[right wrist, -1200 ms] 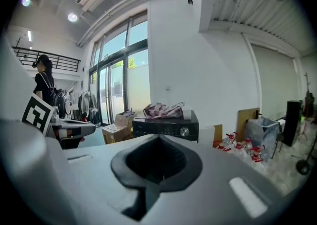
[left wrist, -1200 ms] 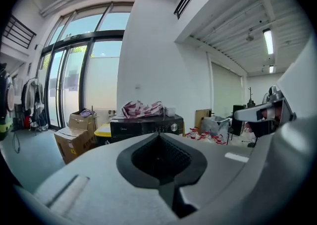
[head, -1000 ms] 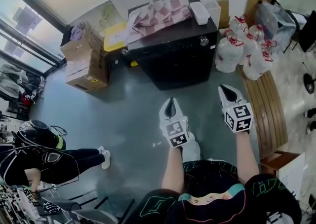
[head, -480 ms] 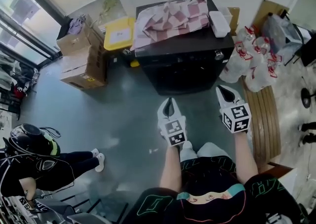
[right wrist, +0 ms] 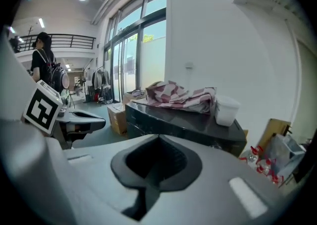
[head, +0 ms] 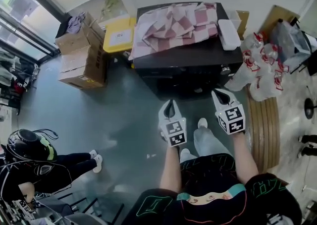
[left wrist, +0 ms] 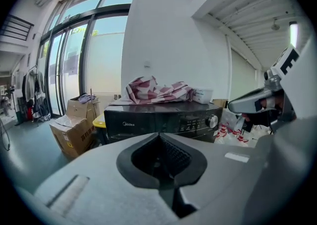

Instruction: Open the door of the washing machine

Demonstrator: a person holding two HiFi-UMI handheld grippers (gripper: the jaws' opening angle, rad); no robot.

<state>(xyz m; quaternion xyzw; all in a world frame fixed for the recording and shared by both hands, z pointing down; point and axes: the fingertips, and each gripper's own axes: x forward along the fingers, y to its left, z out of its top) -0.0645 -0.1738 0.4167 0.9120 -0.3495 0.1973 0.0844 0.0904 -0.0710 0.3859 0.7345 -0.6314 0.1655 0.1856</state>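
A black front-loading washing machine stands against the white wall, its door closed; its control panel and silver dial show in the left gripper view. A pink checked cloth and a white box lie on its top. My left gripper is shut and empty, a short way in front of the machine's front. My right gripper is shut and empty too, close to the machine's front right corner. In the left gripper view the jaws meet; in the right gripper view the jaws meet likewise.
Cardboard boxes and a yellow-lidded bin stand left of the machine. White plastic bags and a wooden bench lie to its right. A person in a helmet sits at the lower left. Glass windows run along the left wall.
The machine has come nearer and lower in the head view as I walked towards it. Both grippers have moved forward with me and stay shut.
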